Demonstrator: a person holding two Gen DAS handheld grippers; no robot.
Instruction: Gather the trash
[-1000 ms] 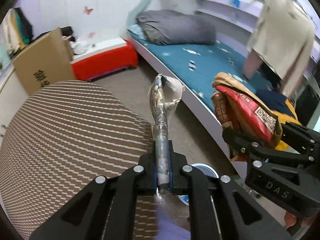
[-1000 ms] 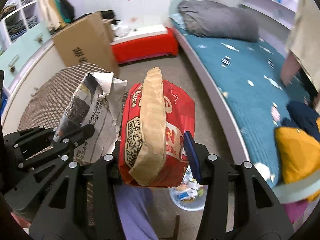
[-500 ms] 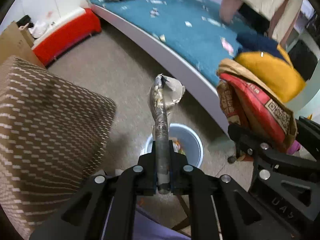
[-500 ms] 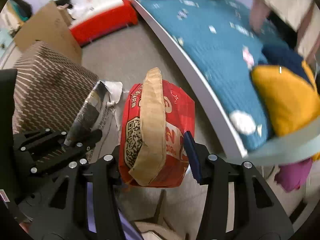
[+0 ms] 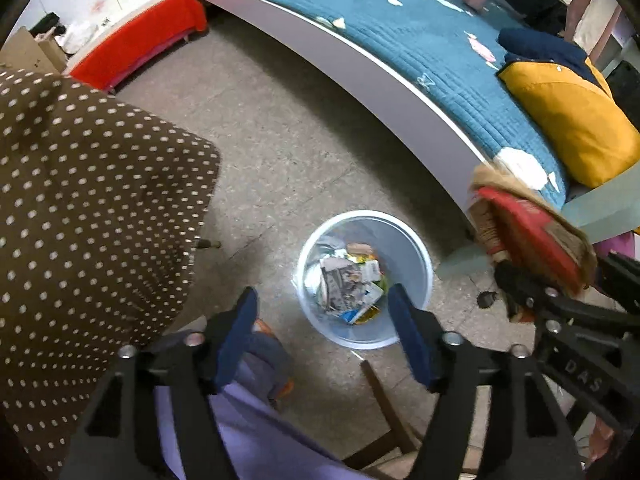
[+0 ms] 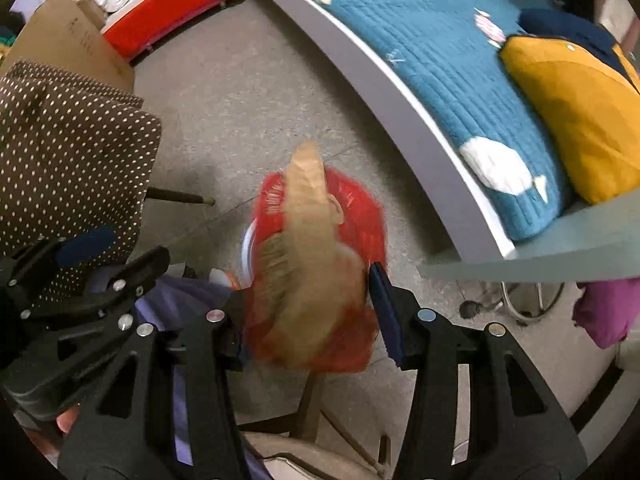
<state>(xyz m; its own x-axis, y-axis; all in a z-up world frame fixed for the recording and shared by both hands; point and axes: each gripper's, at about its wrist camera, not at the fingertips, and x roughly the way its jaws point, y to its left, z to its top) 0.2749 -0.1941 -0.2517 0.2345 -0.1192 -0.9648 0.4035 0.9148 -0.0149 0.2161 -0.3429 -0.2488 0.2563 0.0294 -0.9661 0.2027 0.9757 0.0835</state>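
Both grippers gape, jaws just opening, above paper-filled bin [image 5: 416, 256]; red bag [image 6: 320, 272] between right's.

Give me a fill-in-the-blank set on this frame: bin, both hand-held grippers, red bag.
1. The white bin stands on the floor and holds ____.
2. The left hand-held gripper has nothing between its ____ pads.
3. The blurred red bag sits between the pads of the ____ hand-held gripper.
4. A ____ cushion lies on the blue bed.

Missing words: trash; blue; right; yellow
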